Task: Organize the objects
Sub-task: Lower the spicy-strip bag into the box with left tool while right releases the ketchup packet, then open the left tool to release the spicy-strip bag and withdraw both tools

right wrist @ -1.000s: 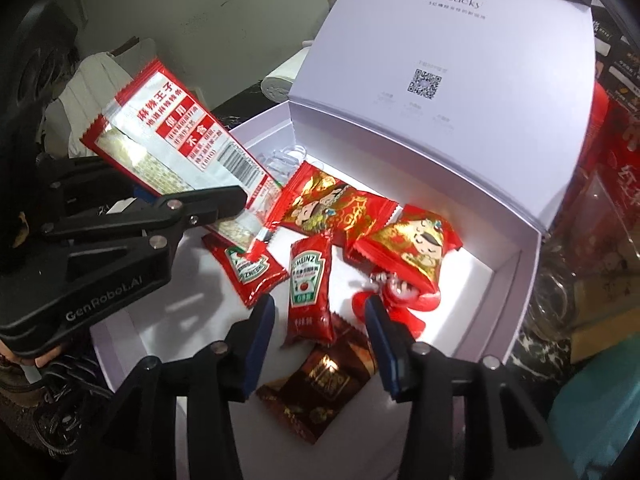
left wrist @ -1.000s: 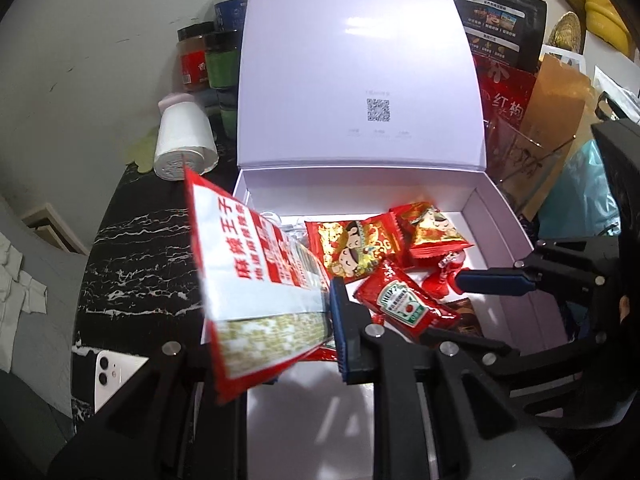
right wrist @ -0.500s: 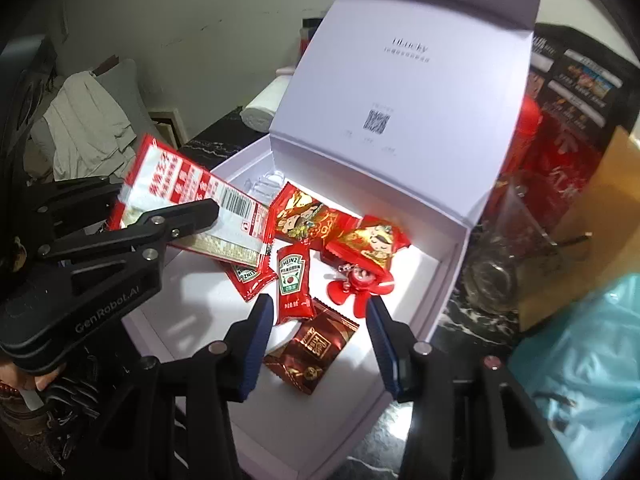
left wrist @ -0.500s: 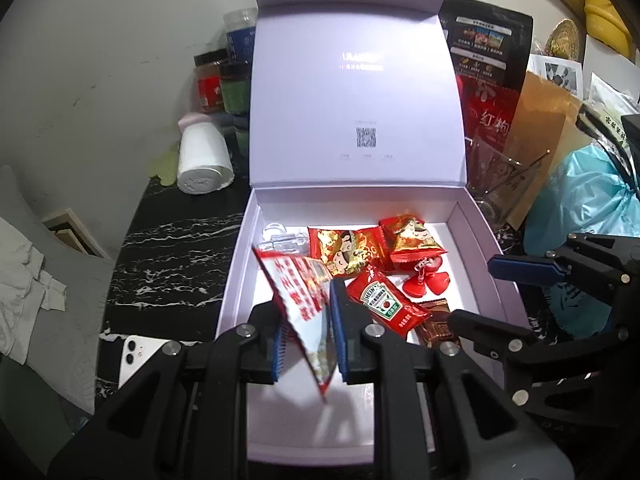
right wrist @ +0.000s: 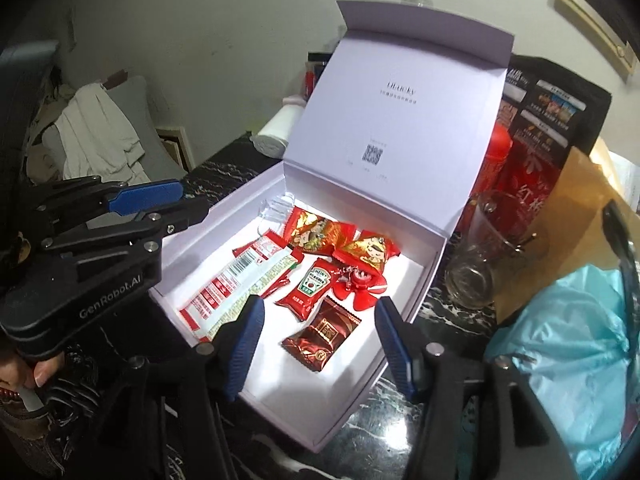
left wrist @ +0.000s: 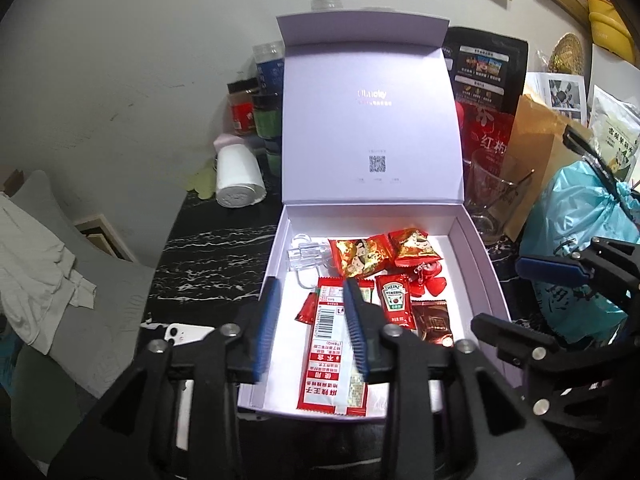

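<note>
The lilac box [left wrist: 276, 276] sits open on the black marbled desk [left wrist: 208, 256], its lid upright at the far side. The long red-and-white sachet [left wrist: 332, 352] lies flat on the box floor at the near left, barcode up. The left tool [left wrist: 312, 320] hangs above it with its jaws apart — they have just been opening, and nothing is pinched between them. The right tool [right wrist: 318, 340] hovers over the near right of the box, its jaws also just widened and empty; a dark brown candy wrapper [right wrist: 322, 334] lies below it on the box floor.

The left wrist view alone shows a white phone [left wrist: 180, 334] on the desk left of the box, and a clear plastic piece [left wrist: 308, 258] in the far left corner of the box. The right wrist view shows more plainly the red keychain charm [right wrist: 360, 284] beside the ketchup packet [right wrist: 308, 286] — and a hand [right wrist: 24, 376] at the left tool's grip.
</note>
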`<action>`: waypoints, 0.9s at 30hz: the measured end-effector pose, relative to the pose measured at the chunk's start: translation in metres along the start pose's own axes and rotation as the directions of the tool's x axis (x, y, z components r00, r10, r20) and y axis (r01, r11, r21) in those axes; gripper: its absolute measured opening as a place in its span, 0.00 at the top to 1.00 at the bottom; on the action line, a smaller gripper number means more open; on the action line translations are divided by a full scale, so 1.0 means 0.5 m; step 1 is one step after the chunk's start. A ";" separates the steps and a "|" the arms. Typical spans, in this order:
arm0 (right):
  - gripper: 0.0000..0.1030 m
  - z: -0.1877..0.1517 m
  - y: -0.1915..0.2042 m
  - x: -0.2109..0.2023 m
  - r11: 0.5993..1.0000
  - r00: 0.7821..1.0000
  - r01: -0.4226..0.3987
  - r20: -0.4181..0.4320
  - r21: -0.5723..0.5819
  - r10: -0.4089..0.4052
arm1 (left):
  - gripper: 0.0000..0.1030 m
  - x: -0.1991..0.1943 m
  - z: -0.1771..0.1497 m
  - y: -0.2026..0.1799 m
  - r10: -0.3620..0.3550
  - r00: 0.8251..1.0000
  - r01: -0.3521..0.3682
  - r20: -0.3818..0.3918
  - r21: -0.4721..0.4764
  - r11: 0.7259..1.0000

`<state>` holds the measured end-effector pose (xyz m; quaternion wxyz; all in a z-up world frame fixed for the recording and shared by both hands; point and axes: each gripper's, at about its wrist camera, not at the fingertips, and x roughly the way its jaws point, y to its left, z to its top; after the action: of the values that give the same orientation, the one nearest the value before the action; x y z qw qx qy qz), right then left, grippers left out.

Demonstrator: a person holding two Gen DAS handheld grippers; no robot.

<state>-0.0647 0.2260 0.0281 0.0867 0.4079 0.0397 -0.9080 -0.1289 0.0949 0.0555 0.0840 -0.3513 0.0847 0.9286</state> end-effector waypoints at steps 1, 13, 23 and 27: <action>0.44 0.000 0.001 -0.008 1.000 1.000 0.001 0.010 0.003 -0.001 | 0.60 -0.010 0.000 0.001 0.002 1.000 -0.002 0.008 -0.004 1.000; 0.36 -0.015 0.012 -0.117 0.999 0.993 0.013 0.120 0.051 -0.019 | 0.18 -0.117 -0.015 0.010 0.038 0.998 -0.037 0.042 -0.030 0.999; 0.28 -0.056 0.034 -0.180 0.997 0.984 0.028 0.173 0.067 -0.039 | 0.05 -0.157 -0.056 0.048 0.038 0.999 -0.037 0.012 -0.119 0.992; 0.28 -0.080 0.040 -0.181 0.997 0.985 0.047 0.161 0.066 -0.057 | 0.05 -0.156 -0.087 0.059 0.044 0.999 -0.046 -0.018 -0.136 0.990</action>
<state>0.0275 0.2232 0.0690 0.0532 0.3336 0.0147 -0.9411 -0.0499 0.0495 0.0783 0.0383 -0.3610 0.0296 0.9313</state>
